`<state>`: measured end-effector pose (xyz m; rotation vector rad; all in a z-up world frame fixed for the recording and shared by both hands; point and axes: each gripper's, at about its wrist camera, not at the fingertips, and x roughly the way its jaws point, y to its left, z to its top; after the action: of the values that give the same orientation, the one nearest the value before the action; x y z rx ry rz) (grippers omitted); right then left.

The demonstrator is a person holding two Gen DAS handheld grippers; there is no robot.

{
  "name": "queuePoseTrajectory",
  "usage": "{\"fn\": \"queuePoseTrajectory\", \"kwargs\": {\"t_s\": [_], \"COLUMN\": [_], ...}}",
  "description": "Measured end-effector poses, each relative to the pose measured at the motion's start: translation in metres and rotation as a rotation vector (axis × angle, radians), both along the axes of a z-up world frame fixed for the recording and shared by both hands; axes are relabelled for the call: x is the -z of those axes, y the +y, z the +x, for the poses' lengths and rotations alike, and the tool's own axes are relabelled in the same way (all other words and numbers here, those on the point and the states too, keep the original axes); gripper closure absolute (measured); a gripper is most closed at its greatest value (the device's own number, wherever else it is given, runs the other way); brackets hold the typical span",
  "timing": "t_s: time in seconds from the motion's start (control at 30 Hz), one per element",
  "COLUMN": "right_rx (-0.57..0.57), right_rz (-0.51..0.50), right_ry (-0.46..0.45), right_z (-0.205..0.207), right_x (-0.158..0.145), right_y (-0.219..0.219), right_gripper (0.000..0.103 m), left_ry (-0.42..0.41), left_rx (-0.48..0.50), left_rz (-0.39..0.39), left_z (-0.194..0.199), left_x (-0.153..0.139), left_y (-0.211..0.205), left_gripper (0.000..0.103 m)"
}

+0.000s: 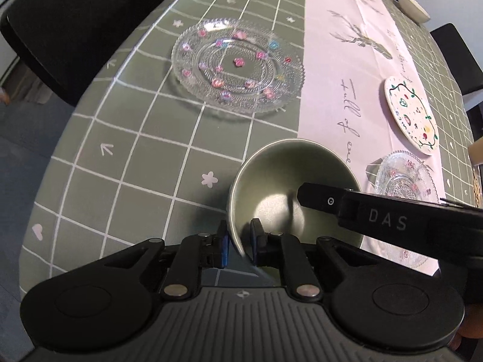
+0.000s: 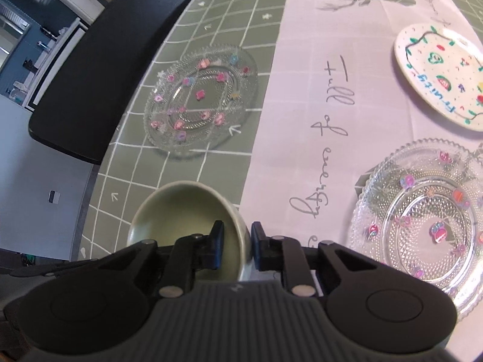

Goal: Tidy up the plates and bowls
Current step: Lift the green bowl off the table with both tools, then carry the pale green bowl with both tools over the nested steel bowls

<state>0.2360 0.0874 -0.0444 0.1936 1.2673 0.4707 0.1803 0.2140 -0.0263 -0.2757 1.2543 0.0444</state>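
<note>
A green bowl point(image 1: 280, 181) is held over the table between both grippers. My left gripper point(image 1: 239, 241) is shut on its near rim. My right gripper point(image 2: 237, 242) is shut on the bowl's point(image 2: 181, 208) other rim, and its finger point(image 1: 377, 211) reaches into the bowl in the left wrist view. A large clear glass plate with coloured flowers point(image 1: 238, 66) lies ahead on the green checked cloth and also shows in the right wrist view point(image 2: 202, 102). A second glass plate point(image 2: 422, 211) lies at the right, and a white painted plate point(image 2: 440, 75) lies beyond it.
A white runner with writing point(image 1: 338, 60) crosses the green checked tablecloth point(image 1: 135, 166). A white bowl point(image 1: 413, 6) and boxes stand at the far end. A black chair point(image 1: 75, 30) stands at the table's left edge, and another point(image 1: 455, 57) at the right.
</note>
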Motion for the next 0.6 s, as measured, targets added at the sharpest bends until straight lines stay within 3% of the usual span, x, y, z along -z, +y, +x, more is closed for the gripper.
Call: {"fn": "queuePoseTrajectory", "kwargs": {"t_s": [0.3,0.6], "right_rx": [-0.048,-0.019], "right_rz": [0.016,0.053], "right_ry": [-0.076,-0.055], "right_z": [-0.023,-0.059], "right_x": [-0.041,-0.08], "right_y": [-0.013,-0.036], "right_gripper": [0.085,0.085], "left_ry": [-0.074,-0.18], "left_rx": [0.038,0.052], "left_rz": [0.034,0.077], "left_z": [-0.019,-0.049], "left_x": [-0.032,-0.071], "left_y": [-0.012,-0.031], "left_gripper": [0.084,0.084]}}
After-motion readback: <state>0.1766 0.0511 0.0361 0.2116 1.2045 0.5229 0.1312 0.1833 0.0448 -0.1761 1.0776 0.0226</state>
